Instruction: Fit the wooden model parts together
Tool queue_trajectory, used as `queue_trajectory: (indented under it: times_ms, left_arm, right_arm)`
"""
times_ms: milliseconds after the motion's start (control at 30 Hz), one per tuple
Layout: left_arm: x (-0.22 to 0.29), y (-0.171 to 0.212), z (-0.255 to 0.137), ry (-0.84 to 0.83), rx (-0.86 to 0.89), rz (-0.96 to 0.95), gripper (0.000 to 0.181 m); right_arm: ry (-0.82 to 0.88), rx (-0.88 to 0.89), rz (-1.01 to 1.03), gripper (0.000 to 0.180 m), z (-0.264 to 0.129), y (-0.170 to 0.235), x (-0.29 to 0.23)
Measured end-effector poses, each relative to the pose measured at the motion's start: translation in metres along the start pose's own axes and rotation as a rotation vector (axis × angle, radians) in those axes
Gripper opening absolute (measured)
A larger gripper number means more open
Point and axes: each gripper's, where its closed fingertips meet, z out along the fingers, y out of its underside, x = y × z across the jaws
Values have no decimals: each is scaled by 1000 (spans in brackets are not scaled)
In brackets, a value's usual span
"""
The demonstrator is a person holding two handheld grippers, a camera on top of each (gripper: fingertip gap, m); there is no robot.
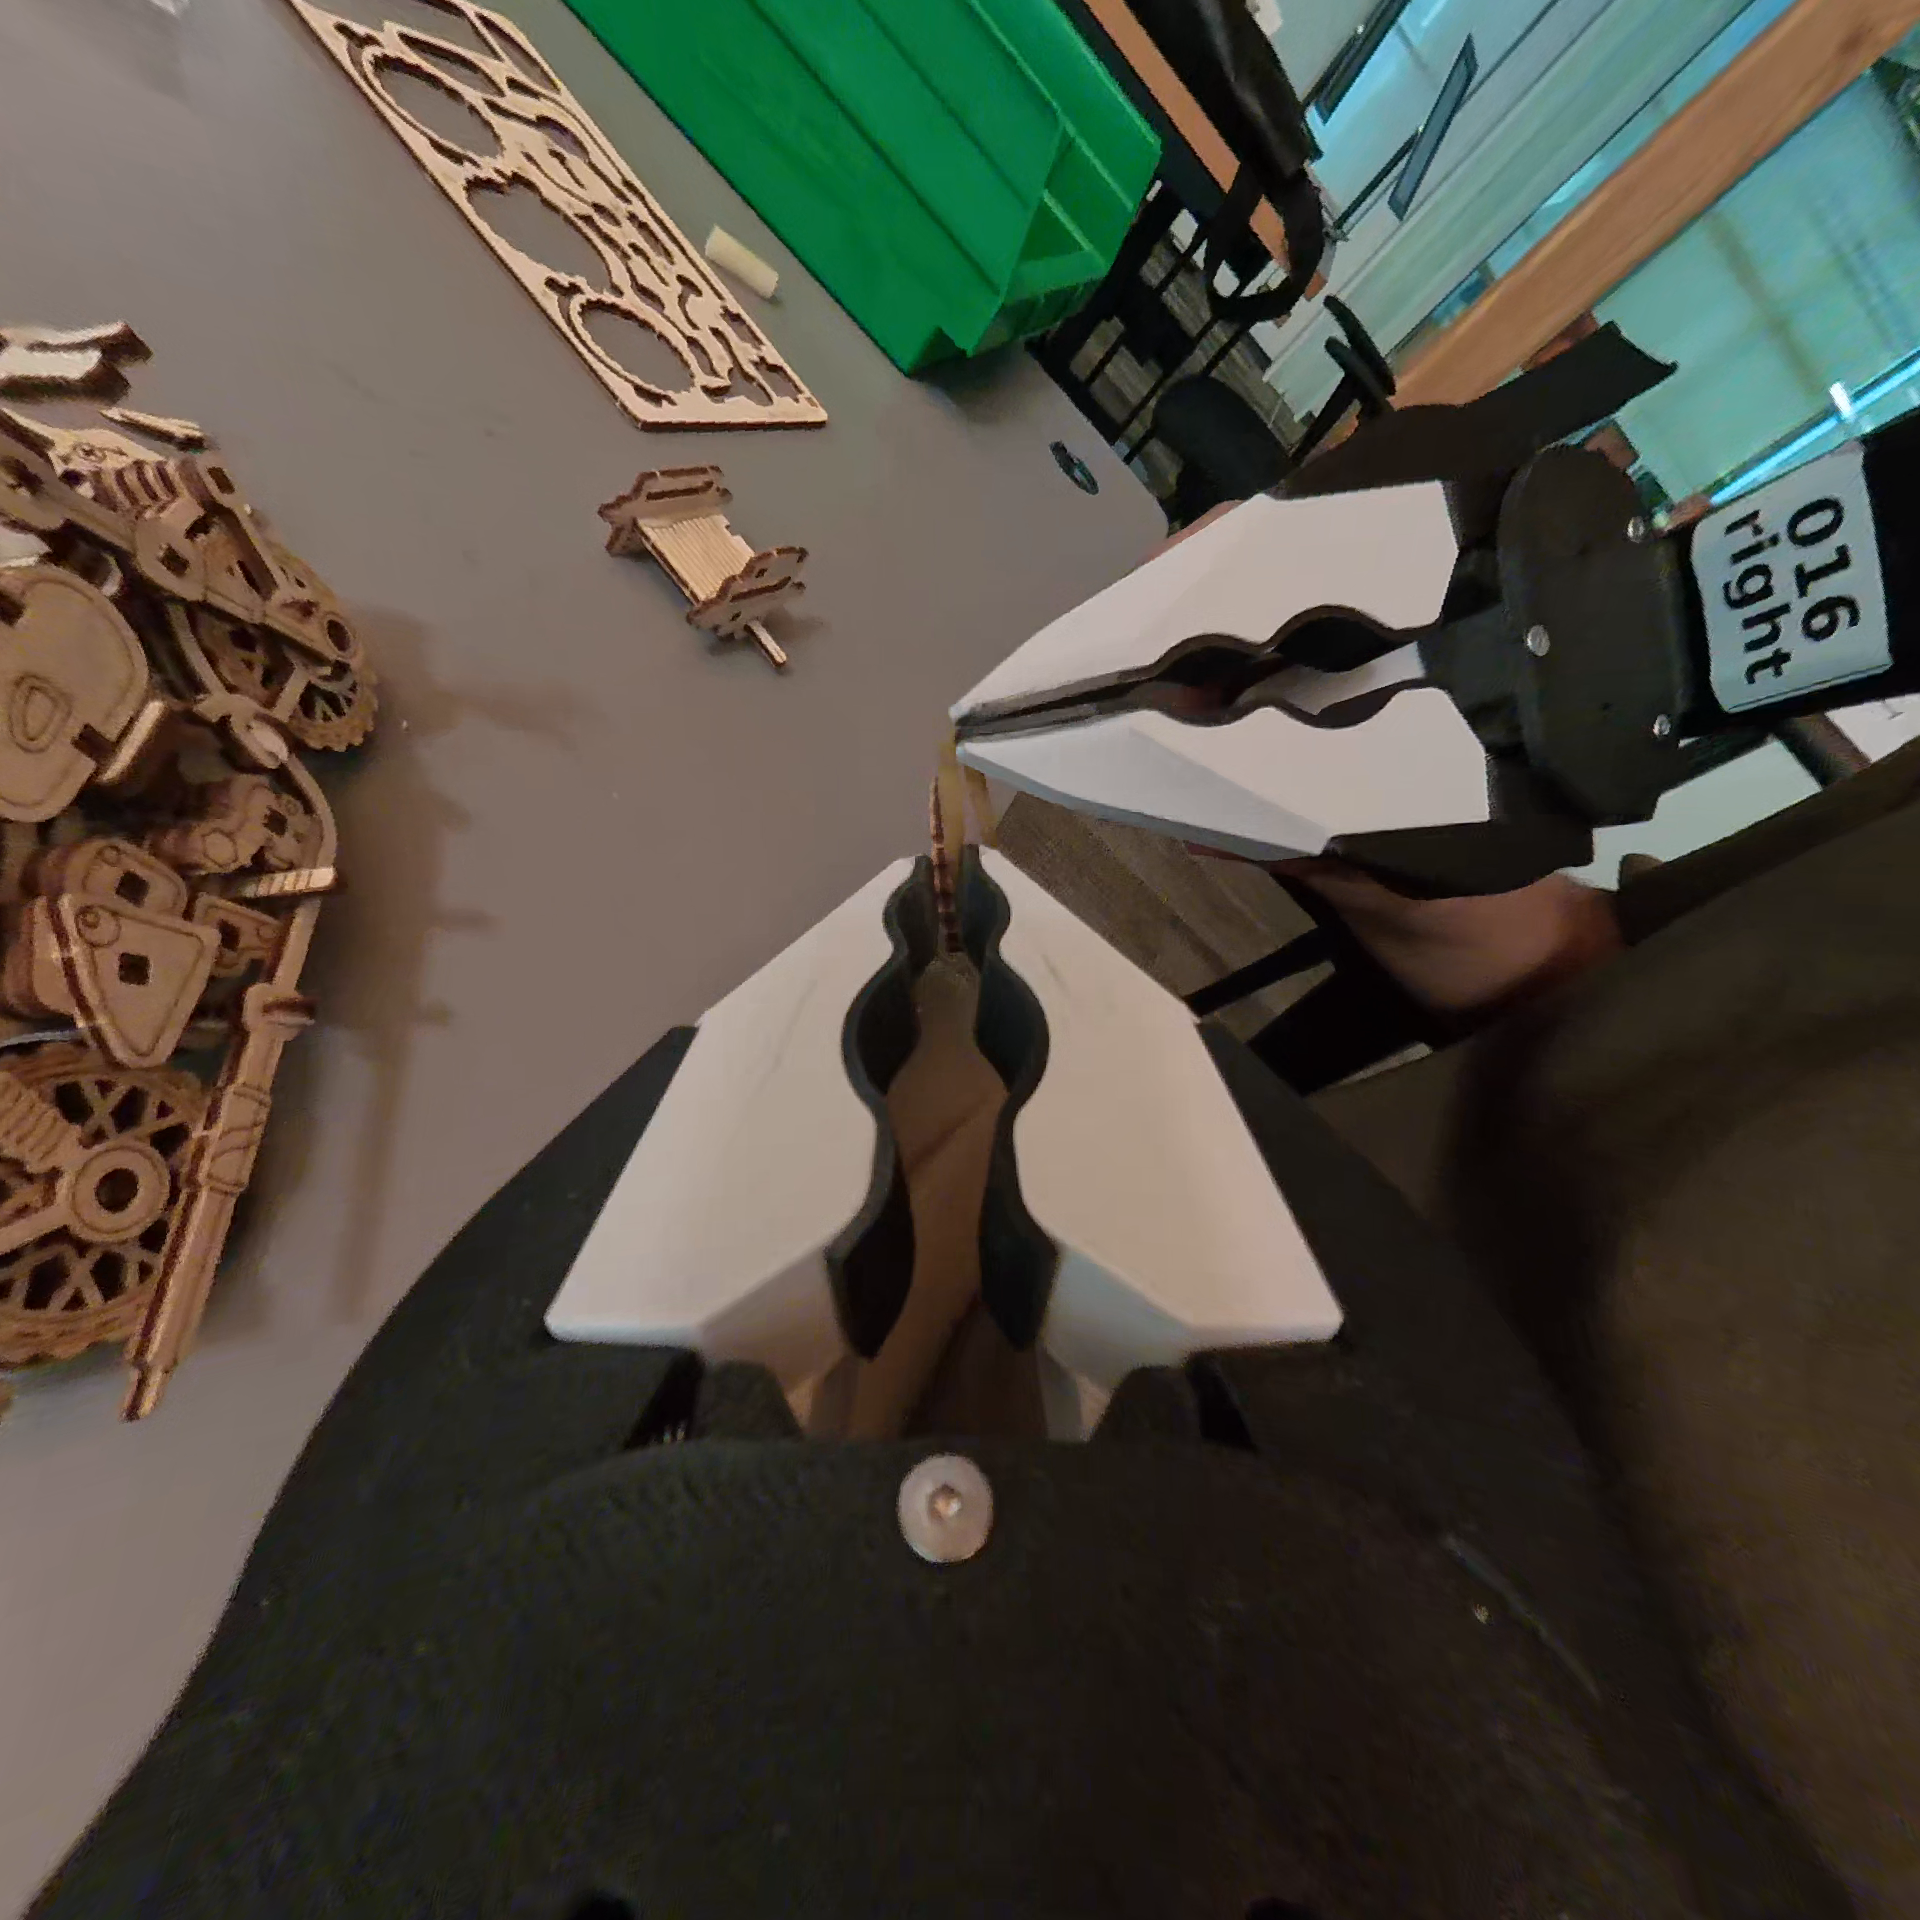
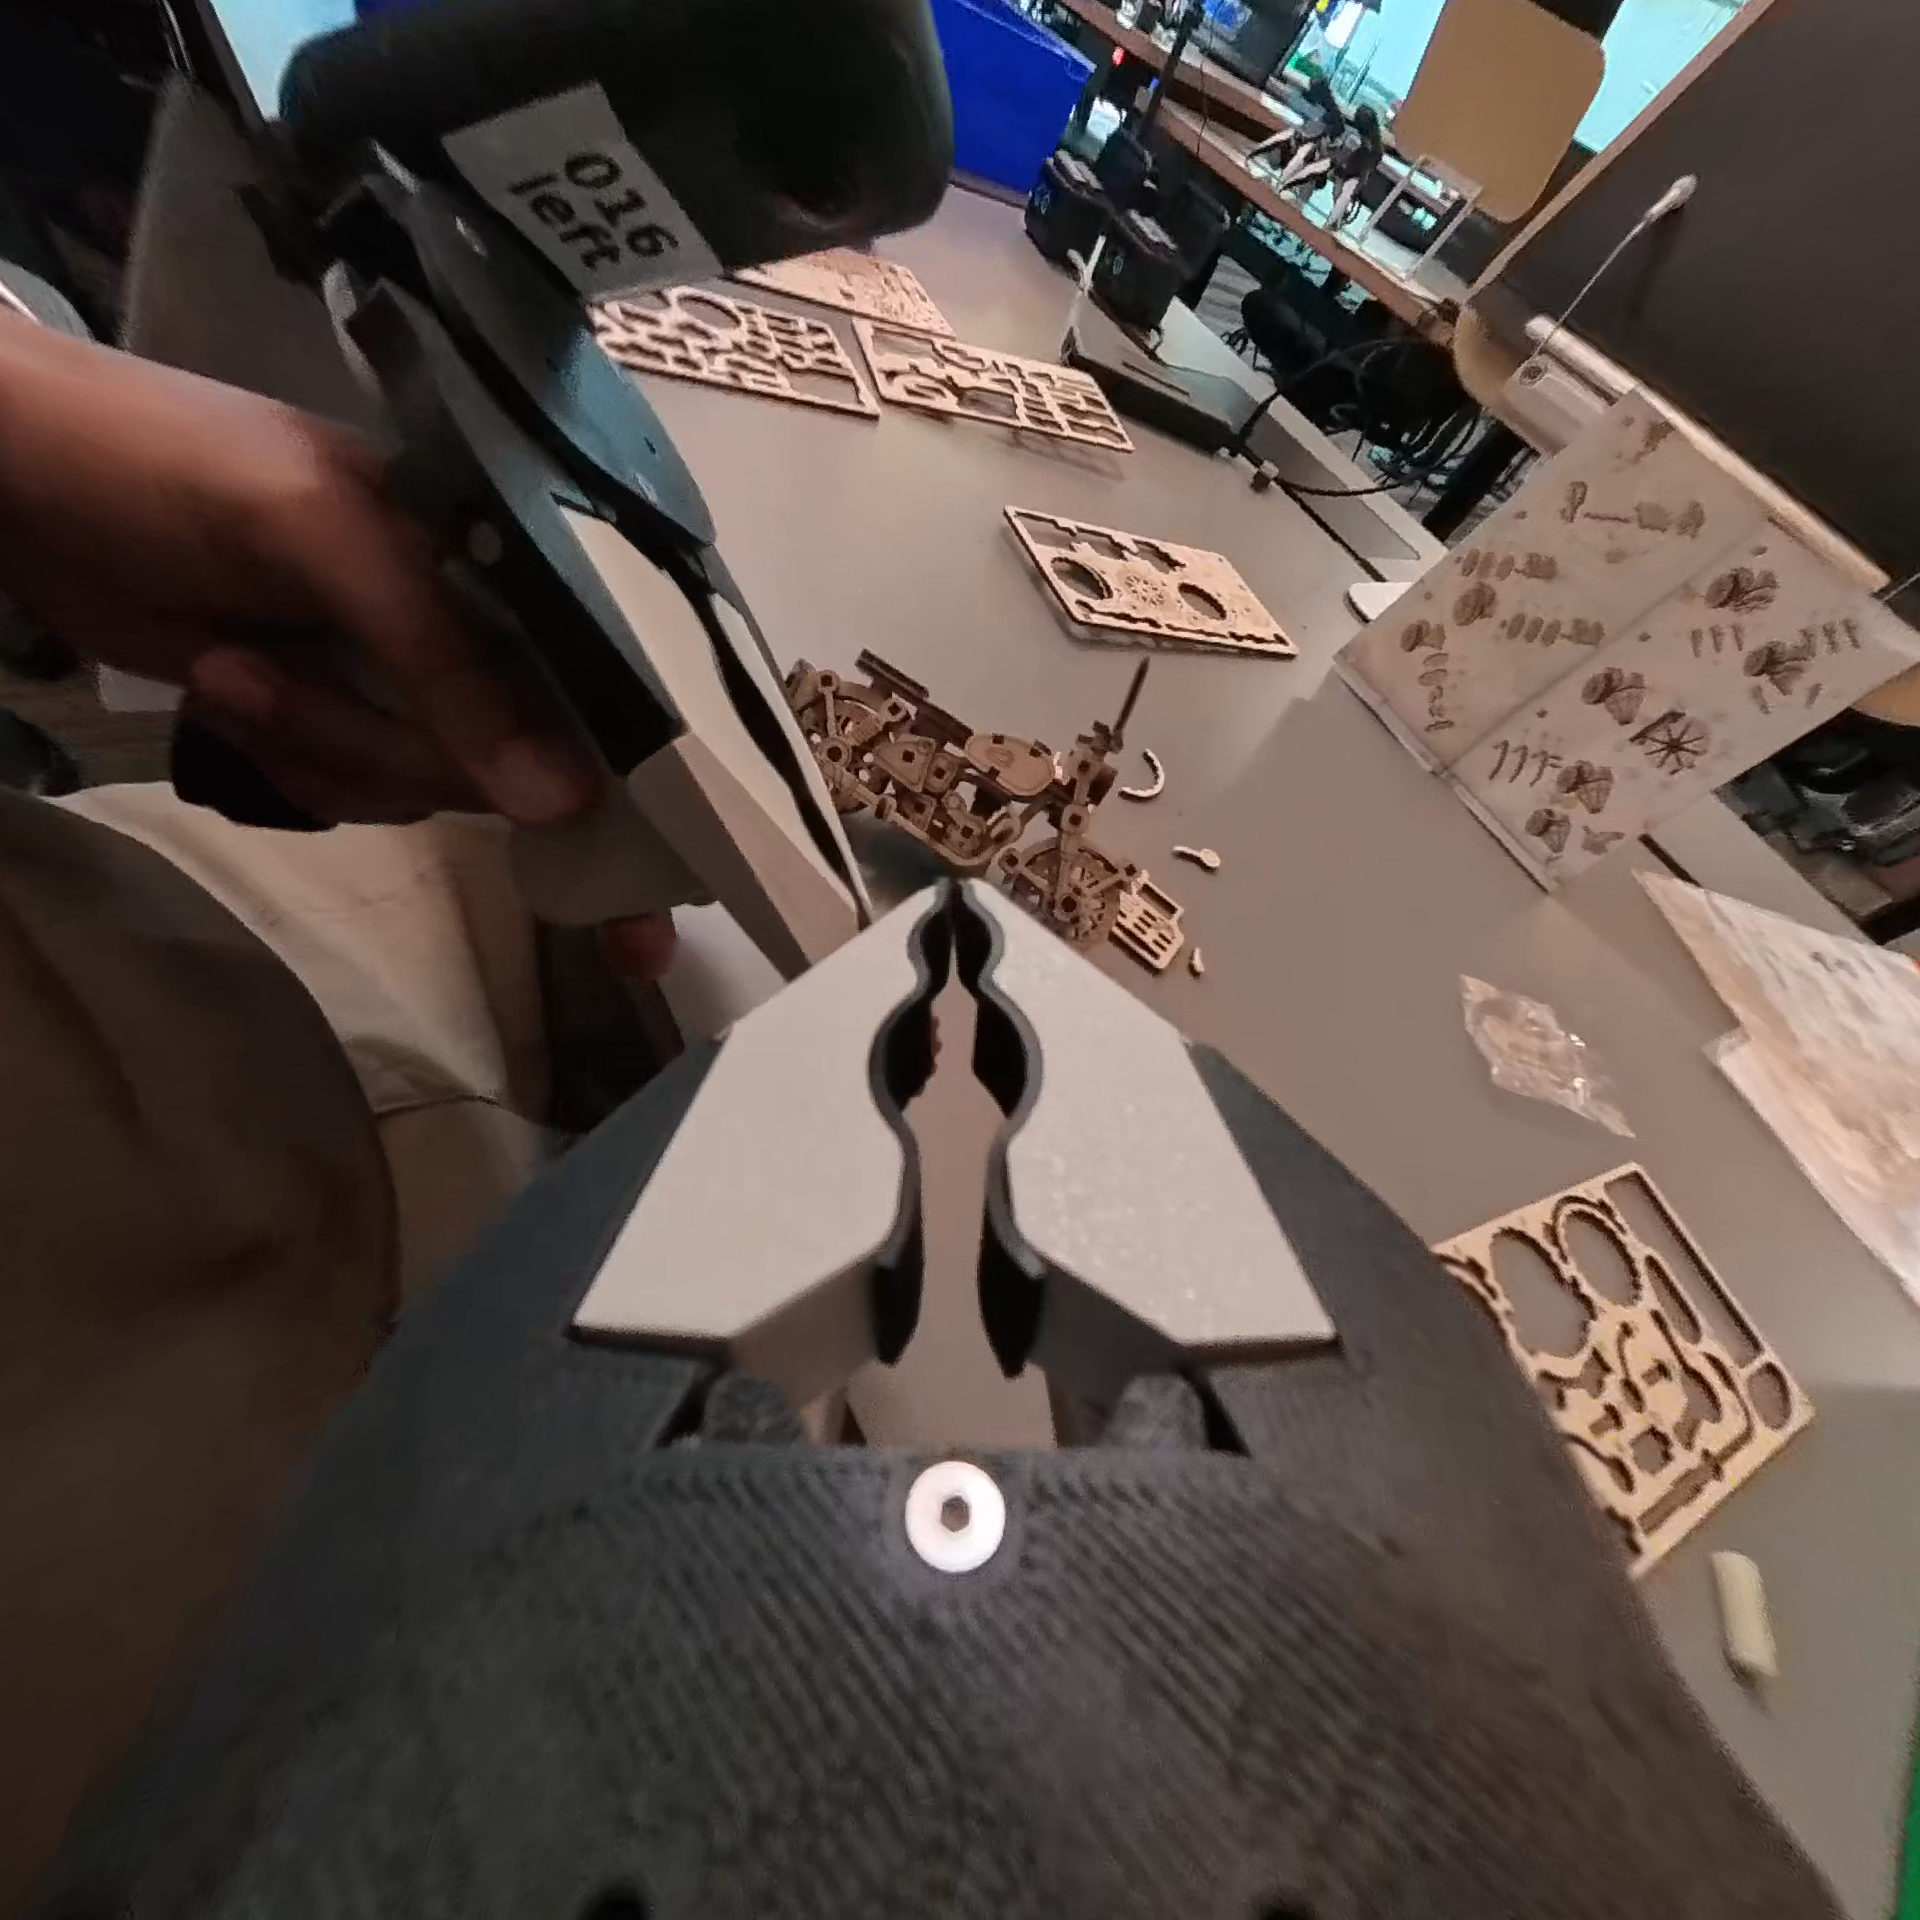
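left gripper [image 1: 948,868] was pinched narrow on a thin wooden part [image 1: 943,831], seen edge-on, its toothed rim standing up out of the fingertips. right gripper [image 1: 958,724] came in from the right side of the left wrist view, its tips nearly together on a small amber-brown piece [image 1: 951,764] that touched the upper end of the thin wooden part. whether the two pieces were seated in each other could not be told; the joint was too small and blurred.

both tools were held off the near edge of the grey table [image 1: 499,582], above the person's lap, not over the work surface.

in the right wrist view the right gripper [image 2: 954,888] showed only a thin slit between its tips; the piece itself was hidden there. the left gripper [image 2: 857,904] sat just beside it, tip to tip, with a hand [image 2: 260,634] wrapped round its black body.

on the table: the partly built wooden motorcycle model [image 2: 935,769] lying on its side, a small ribbed sub-assembly [image 1: 707,556] apart from it, punched-out ply sheets [image 1: 561,208], an open instruction booklet [image 2: 1621,644], a clear plastic bag [image 2: 1538,1049], and a green bin [image 1: 894,156] at the far edge.
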Motion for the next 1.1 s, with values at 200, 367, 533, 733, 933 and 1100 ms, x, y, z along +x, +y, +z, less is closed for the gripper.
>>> queue_trajectory:
  times_ms: [200, 367, 533, 733, 933, 1100]
  left_arm:
    - [-2, -11, -7, 13, 73, -17, 6]
    - [-3, -22, -12, 66, 159, -130, 6]
    - [-9, -31, -17, 52, 230, -164, 5]
    - [-14, -35, -20, 57, 303, -239, 5]
    - [-19, -36, -19, 60, 363, -326, 4]
    - [-22, -33, -16, 48, 379, -355, 4]
  right_arm:
    - [12, -87, 99, 0, 1, 18, 12]
    - [-14, -90, 186, 0, -2, 20, 16]
    - [-64, -102, 270, 0, -1, 22, 11]
    - [-134, -99, 387, 0, 0, 22, 3]
    - [-178, -116, 452, 0, 3, 23, -6]
    - [-214, -143, 491, 0, 5, 26, -14]
